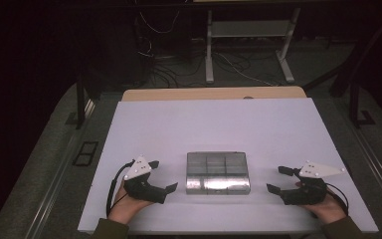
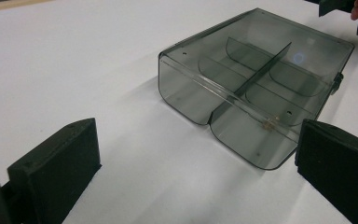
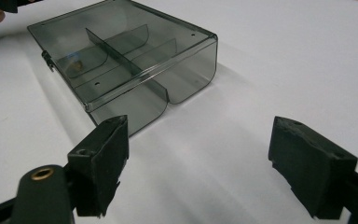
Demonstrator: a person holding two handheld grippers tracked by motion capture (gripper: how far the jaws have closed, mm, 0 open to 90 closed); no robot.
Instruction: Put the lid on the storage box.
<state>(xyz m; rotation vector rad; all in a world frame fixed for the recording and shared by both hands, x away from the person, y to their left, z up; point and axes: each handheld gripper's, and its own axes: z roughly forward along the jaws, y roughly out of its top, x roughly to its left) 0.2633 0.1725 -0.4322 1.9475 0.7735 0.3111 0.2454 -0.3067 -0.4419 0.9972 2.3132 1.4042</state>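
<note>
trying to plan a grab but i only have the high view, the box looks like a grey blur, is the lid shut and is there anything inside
Observer: The lid of the clear smoky box looks shut, lying flat across the top. In the right gripper view a small brownish bit shows through the lid in one compartment; I cannot tell what it is.
Operator: ok any latch on it
Observer: Yes, a small clasp sticks out of one side wall, on the side toward the right tool.
Operator: are the tools touching it
Observer: No. In each gripper view the jaws stand wide apart with bare white table between them and the box; the left tool is clear of it too.
</note>
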